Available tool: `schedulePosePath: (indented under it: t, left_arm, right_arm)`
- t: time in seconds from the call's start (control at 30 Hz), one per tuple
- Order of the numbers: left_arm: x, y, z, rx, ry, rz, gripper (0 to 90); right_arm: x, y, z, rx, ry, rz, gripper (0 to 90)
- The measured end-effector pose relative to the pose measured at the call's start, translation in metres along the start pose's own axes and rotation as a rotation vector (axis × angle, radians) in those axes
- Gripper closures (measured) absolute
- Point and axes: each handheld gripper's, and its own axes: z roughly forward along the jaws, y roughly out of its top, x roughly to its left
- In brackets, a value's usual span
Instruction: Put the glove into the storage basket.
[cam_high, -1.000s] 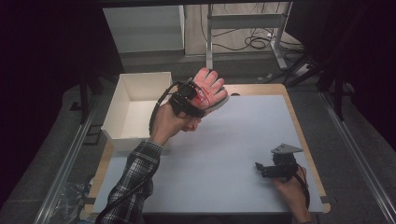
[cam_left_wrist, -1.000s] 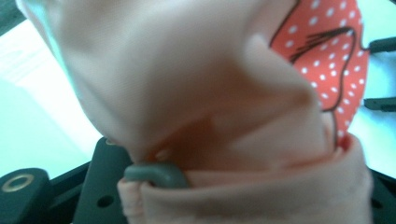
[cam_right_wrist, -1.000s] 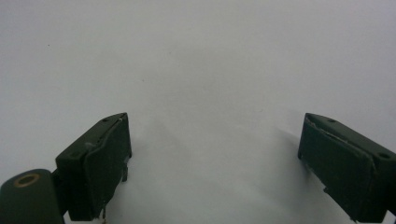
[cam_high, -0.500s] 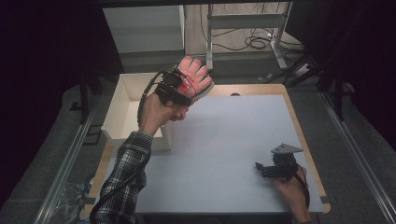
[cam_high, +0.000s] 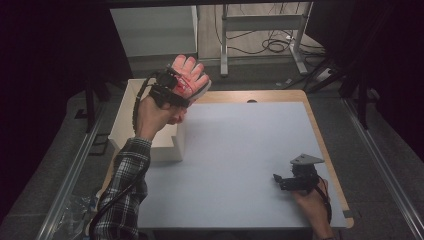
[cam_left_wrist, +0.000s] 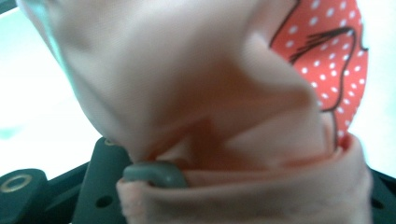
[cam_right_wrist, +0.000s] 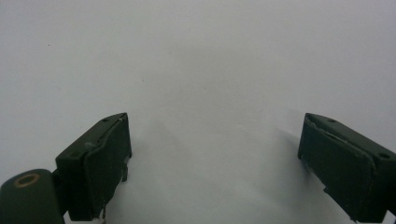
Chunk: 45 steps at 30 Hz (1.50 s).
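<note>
Holding the pink glove (cam_high: 189, 79) tight in our left gripper (cam_high: 167, 89), above the white box (cam_high: 152, 137); right gripper (cam_high: 290, 181) rests open, far away.

Pink glove (cam_high: 189, 79), red white-dotted patch; white box (cam_high: 145, 130); plaid sleeve (cam_high: 120, 195).

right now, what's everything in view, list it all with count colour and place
glove: one, pink with a red dotted patch, held up in the left gripper above the box's far corner
box: one, white, open-topped, at the table's left edge
mat: one, pale grey-blue, covering the tabletop
table: one, light wood rim showing around the mat
left gripper: one, black, shut on the glove's cuff
right gripper: one, black, jaws open and empty, low over the mat near the right corner
sleeve: one, plaid, on the left forearm
</note>
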Motion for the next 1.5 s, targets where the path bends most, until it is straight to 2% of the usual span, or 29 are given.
schedulePosePath:
  t: [0.4,0.73,0.97,1.17,1.5]
  left_arm:
    - [0.033,-0.017,-0.012,-0.020,0.059,-0.093,47.0]
    - [0.060,-0.033,-0.009,-0.016,0.108,-0.173,46.8]
    - [0.073,-0.045,0.002,-0.016,0.131,-0.213,46.5]
    - [0.075,-0.051,0.017,-0.017,0.140,-0.230,46.0]
    - [0.077,-0.064,0.053,-0.005,0.143,-0.251,45.0]
  right_arm:
    - [0.000,0.000,0.000,0.000,0.000,0.000,9.9]
    - [0.000,0.000,0.000,0.000,0.000,0.001,9.9]
    - [0.000,0.000,0.000,0.000,-0.001,0.001,9.9]
    - [0.000,0.000,0.000,0.001,-0.001,0.001,9.9]
    - [0.000,0.000,0.000,0.000,-0.001,0.001,9.9]
